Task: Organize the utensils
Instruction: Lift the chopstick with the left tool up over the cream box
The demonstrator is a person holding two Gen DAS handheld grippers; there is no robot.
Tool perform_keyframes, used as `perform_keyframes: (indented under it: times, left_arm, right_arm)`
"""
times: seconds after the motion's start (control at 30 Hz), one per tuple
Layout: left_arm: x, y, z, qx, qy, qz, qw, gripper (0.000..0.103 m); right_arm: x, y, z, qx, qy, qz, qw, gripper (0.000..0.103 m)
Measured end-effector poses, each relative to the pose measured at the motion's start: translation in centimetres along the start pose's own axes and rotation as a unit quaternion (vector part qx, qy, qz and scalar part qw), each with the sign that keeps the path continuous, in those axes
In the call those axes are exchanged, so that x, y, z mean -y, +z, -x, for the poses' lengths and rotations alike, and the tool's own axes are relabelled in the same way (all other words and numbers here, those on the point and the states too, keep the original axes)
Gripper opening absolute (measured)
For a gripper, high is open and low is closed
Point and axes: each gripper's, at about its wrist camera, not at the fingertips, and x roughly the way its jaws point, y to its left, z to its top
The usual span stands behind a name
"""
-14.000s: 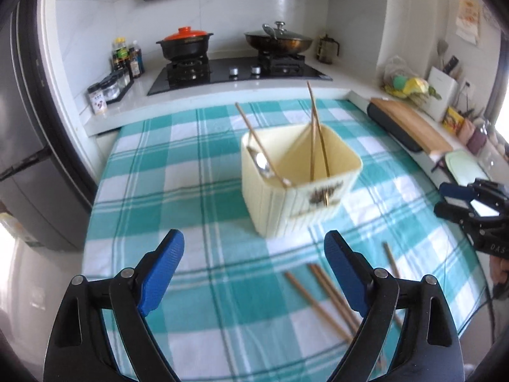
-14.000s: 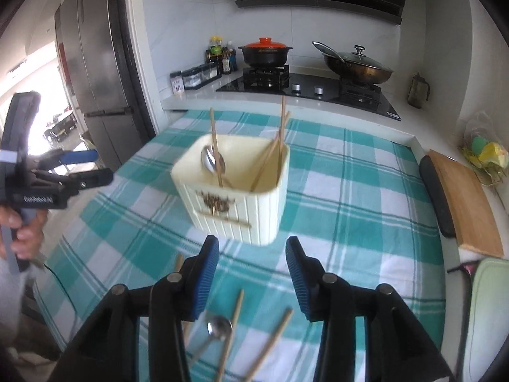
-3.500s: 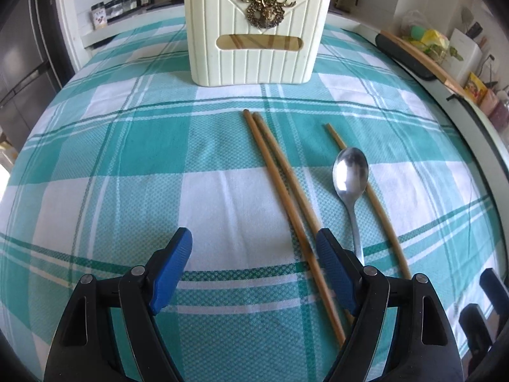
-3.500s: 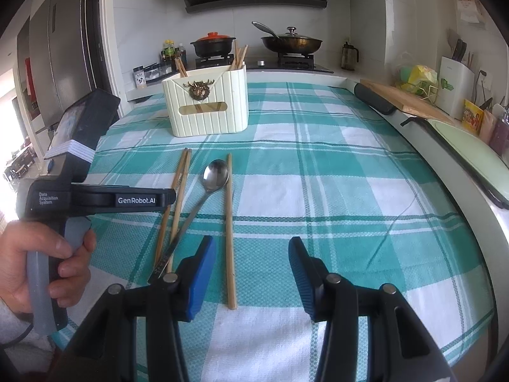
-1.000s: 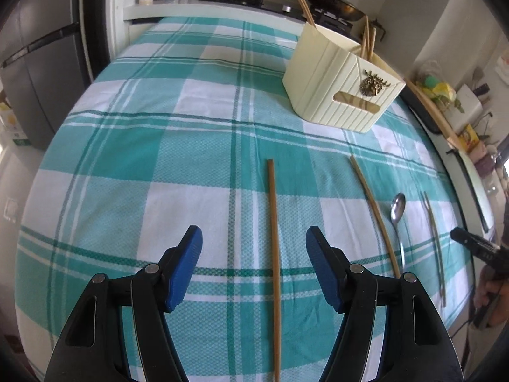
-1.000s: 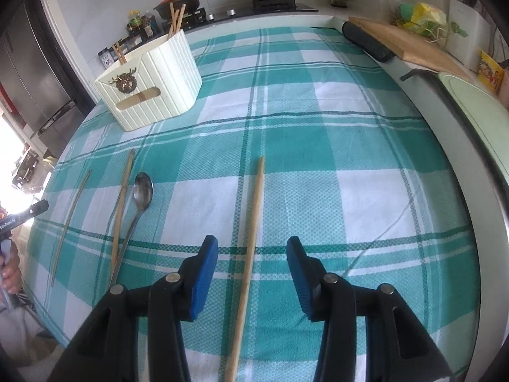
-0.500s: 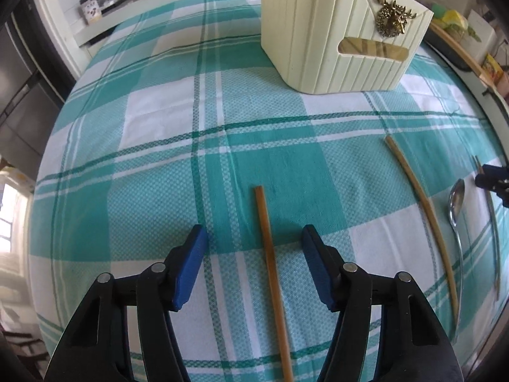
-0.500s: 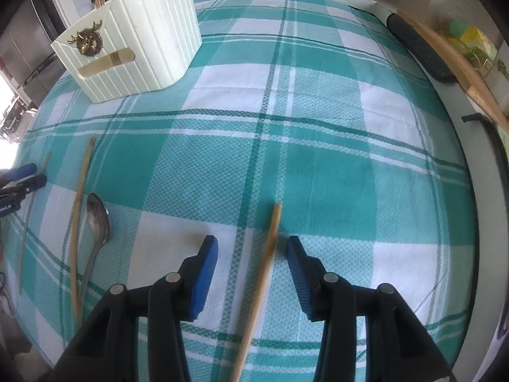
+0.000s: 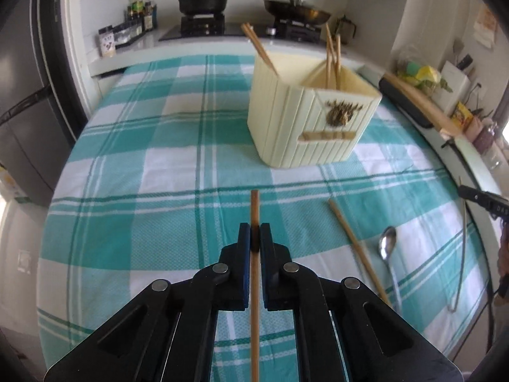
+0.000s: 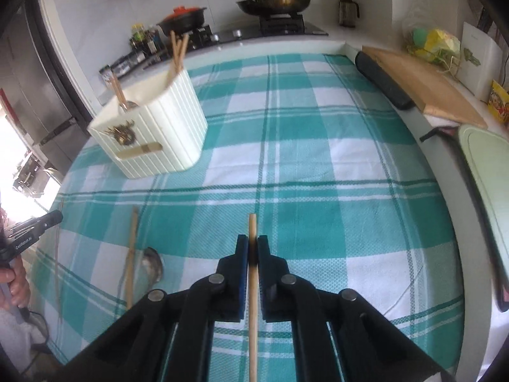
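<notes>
My left gripper (image 9: 254, 238) has just closed, its blue pads clamped on a thin brown wooden chopstick (image 9: 254, 210) whose tip juts ahead of the fingers; my right gripper (image 10: 252, 251) has likewise just closed on a second wooden chopstick (image 10: 252, 226); beyond both, on the teal-and-white checked cloth (image 9: 165, 172), stands the cream ribbed utensil holder (image 9: 305, 127) with chopsticks upright inside; between the grippers lie a loose chopstick (image 9: 356, 245) and a steel spoon (image 9: 386, 248), flat and side by side.
</notes>
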Motion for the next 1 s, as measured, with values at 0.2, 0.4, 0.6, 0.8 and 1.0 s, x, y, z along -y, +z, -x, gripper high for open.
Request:
perform_keyframes:
  times: [0.2,0.4,0.6,0.8,1.0]
  left_arm:
    - [-0.1,1.2,7.5,0.082,-0.032,0.016,0.9960,0.004]
    - [-0.1,2.2,11.2,0.134,-0.052,0.029,0.9892,0.003]
    - [-0.1,4.6,13.0,0.167,-0.058,0.036,0.9836,0.003]
    - [0.5,9.5,15.6,0.221,-0.050,0.024,0.9737,0.003]
    - [1.8,15.6,15.7,0.272,-0.033,0.013,0.9616,0.003]
  right_arm:
    - [-2.7,0.6,8.2,0.114,0.004,0.041,0.993,0.006]
    - [-4.6,1.7,11.1,0.187,-0.001,0.055,0.981,0.006]
    - [-6.3,4.8,11.7,0.220,0.000,0.066,0.973,0.006]
    - [-8.0,10.4,12.1,0.241,-0.001,0.087,0.967,0.006]
    - [-10.0,16.6,11.8,0.284,0.013,0.097,0.954,0.006]
